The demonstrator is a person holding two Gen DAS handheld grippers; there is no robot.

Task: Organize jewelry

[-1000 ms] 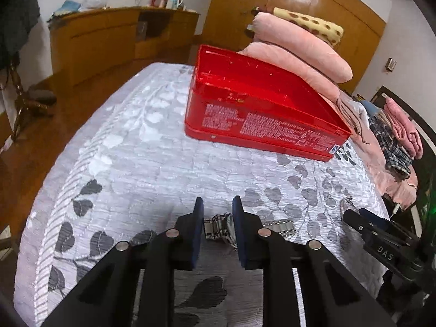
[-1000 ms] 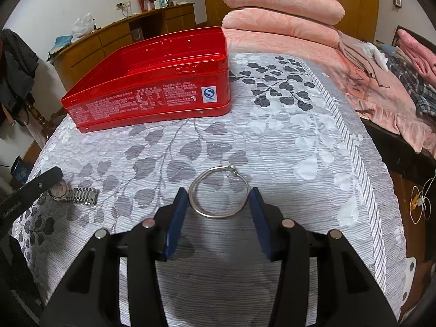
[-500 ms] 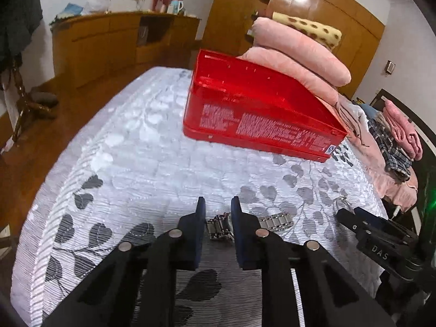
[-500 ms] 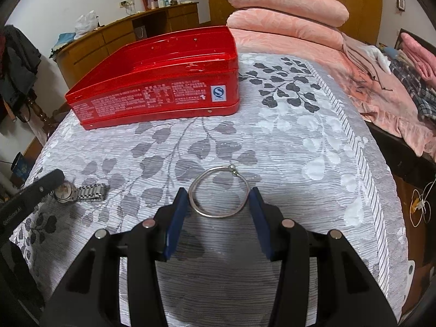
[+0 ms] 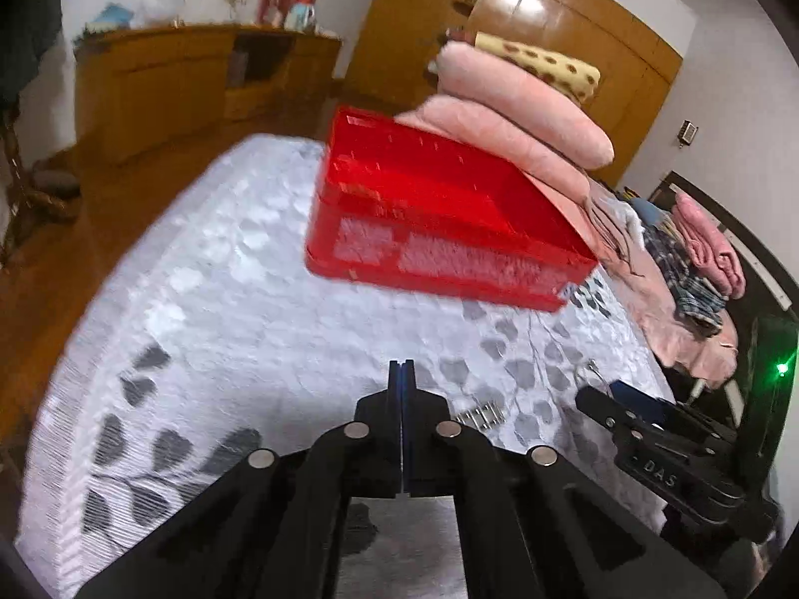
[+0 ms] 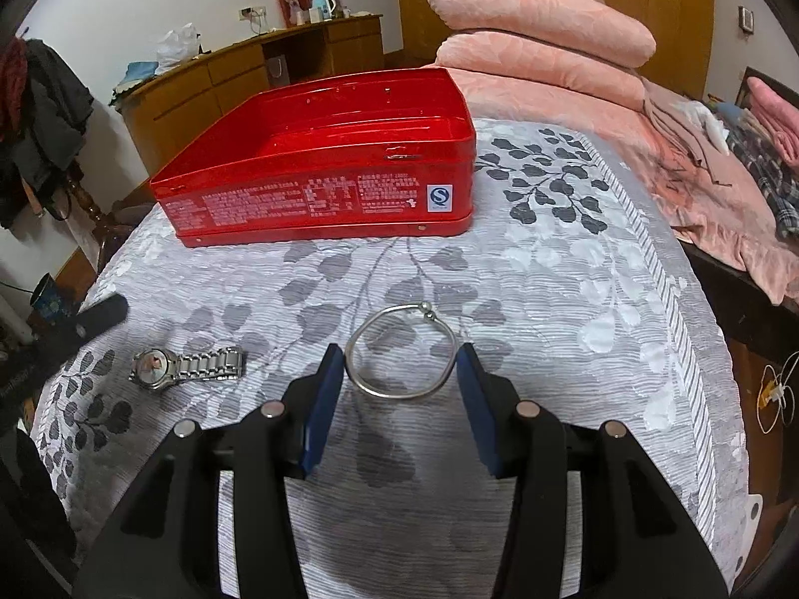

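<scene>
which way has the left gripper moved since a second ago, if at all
Yes: the left gripper went up-left, off the watch face it overlapped in the right wrist view. Its jaws have just been closing, empty.

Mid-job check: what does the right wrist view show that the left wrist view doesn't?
Right wrist only: the watch with its dial, and the whole bangle, gripped by the right gripper. Left wrist only: the left gripper, whose jaws have just been closing, shut on nothing, watch band beside it. Both: red tin, leaf-print bedspread, pink pillows.
</scene>
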